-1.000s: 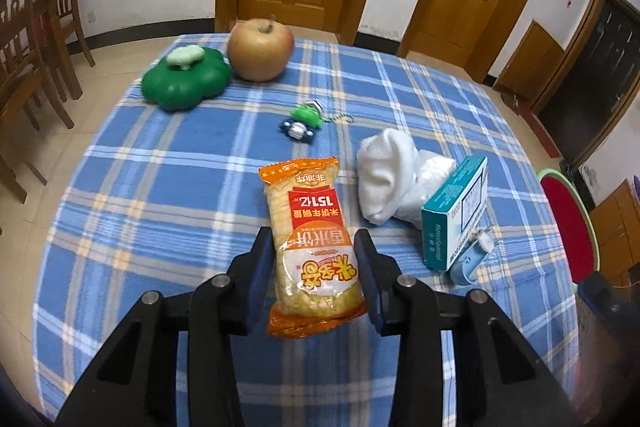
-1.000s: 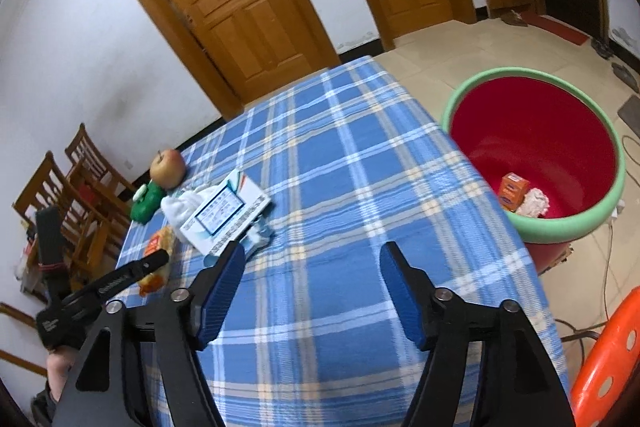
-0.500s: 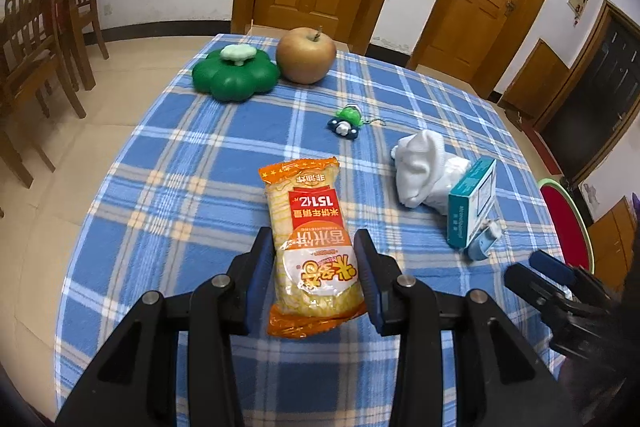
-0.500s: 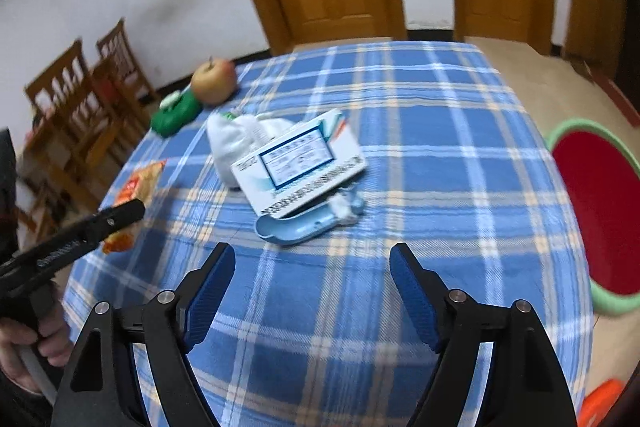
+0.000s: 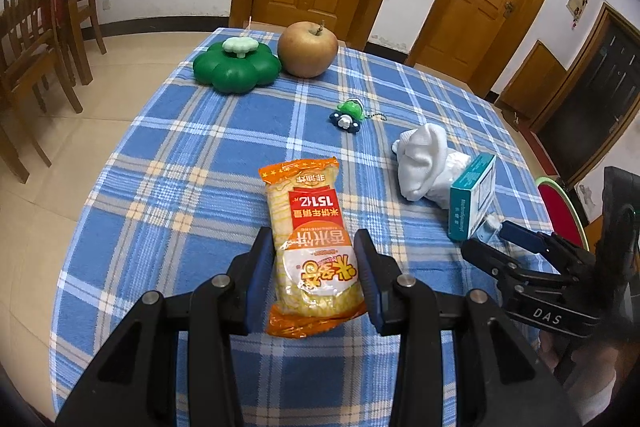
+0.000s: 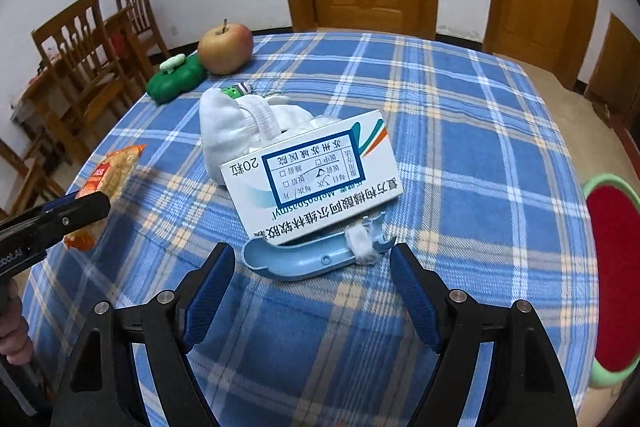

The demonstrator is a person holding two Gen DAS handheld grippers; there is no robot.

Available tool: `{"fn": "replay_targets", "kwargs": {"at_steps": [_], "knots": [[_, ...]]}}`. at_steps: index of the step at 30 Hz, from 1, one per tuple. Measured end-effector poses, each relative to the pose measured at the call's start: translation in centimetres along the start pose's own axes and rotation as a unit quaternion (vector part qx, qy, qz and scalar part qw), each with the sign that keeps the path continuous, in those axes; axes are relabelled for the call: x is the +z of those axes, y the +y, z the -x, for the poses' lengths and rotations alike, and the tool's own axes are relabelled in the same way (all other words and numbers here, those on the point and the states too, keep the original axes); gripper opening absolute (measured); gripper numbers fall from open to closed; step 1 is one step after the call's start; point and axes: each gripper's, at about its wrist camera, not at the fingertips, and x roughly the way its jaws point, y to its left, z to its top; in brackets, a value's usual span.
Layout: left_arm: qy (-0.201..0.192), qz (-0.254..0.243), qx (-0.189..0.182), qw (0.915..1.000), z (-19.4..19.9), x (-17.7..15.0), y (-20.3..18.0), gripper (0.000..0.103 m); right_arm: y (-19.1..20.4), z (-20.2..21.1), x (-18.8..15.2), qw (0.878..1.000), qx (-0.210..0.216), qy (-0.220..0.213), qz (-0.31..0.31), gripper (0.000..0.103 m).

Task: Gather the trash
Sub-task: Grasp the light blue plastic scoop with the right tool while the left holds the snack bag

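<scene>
The left claw (image 5: 314, 269) pinched the lower half of an orange snack packet (image 5: 312, 247), its blue pads pressed against both sides; whether the packet rested on the desk (image 5: 180, 155) or hung just above it could not be told. The packet looked full and uncrushed, its red label reading upside down. The right claw (image 6: 312, 291) was spread wide and held nothing, hovering low over the checked cloth. Just beyond its fingertips lay a light blue plastic case (image 6: 312, 257) with a white wad at one end, touching a white medicine box (image 6: 316, 179). Behind the box sat crumpled white cloth (image 6: 240, 127), then a small green toy (image 5: 348, 111), an apple (image 5: 307, 49) and a green flower-shaped container (image 5: 236, 67). A red bin (image 6: 612, 279) stood beside the desk.
</scene>
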Motion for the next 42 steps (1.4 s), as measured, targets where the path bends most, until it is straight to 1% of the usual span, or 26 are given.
{"fn": "replay_targets", "kwargs": {"at_steps": [3, 4, 5, 6, 10, 14, 20, 29, 30, 32, 37, 39, 42], "knots": [[0.001, 0.000, 0.000, 1.0000, 0.0, -0.1, 0.0, 0.041, -0.1, -0.3, 0.1, 1.000, 0.003, 0.002, -0.004, 0.080], [0.001, 0.000, 0.000, 1.0000, 0.0, -0.1, 0.0, 0.041, -0.1, -0.3, 0.1, 1.000, 0.001, -0.003, -0.005, 0.077], [0.002, -0.001, 0.000, 1.0000, 0.0, -0.1, -0.1, 0.041, -0.1, -0.3, 0.1, 1.000, -0.001, -0.004, -0.005, 0.069], [0.002, -0.001, 0.000, 1.0000, 0.0, -0.1, -0.1, 0.041, -0.1, -0.3, 0.1, 1.000, -0.002, -0.006, -0.005, 0.067], [0.000, -0.006, -0.001, 1.0000, 0.2, -0.2, -0.4, 0.041, -0.4, 0.0, -0.1, 1.000, 0.015, -0.010, -0.018, 0.066], [-0.002, -0.012, -0.005, 0.9999, 0.6, -0.2, -1.0, 0.041, -0.6, 0.9, -0.6, 0.999, 0.021, -0.020, -0.029, 0.065], [-0.009, -0.028, -0.016, 0.9995, 1.5, -0.1, -2.3, 0.041, -1.2, 3.4, -1.3, 0.997, 0.026, -0.046, -0.048, 0.065], [-0.019, -0.058, -0.044, 0.9971, 2.9, 0.1, -5.5, 0.041, -3.0, 8.3, -2.3, 0.993, 0.011, -0.092, -0.080, 0.064], [-0.020, -0.062, -0.050, 0.9966, 3.0, 0.2, -6.0, 0.041, -3.3, 8.9, -2.5, 0.992, 0.008, -0.097, -0.085, 0.064], [-0.019, -0.070, -0.061, 0.9955, 3.2, 0.3, -6.9, 0.041, -3.9, 9.8, -2.7, 0.990, 0.003, -0.106, -0.096, 0.059], [-0.018, -0.095, -0.082, 0.9919, 3.1, 0.6, -9.4, 0.041, -5.9, 12.1, -3.4, 0.983, -0.010, -0.129, -0.127, 0.059], [-0.018, -0.102, -0.087, 0.9908, 3.0, 0.7, -10.2, 0.041, -6.7, 12.6, -3.8, 0.981, -0.017, -0.133, -0.140, 0.059], [-0.012, -0.110, -0.098, 0.9890, 2.6, 0.8, -11.3, 0.041, -7.5, 12.5, -4.3, 0.979, -0.023, -0.124, -0.160, 0.059]]}}
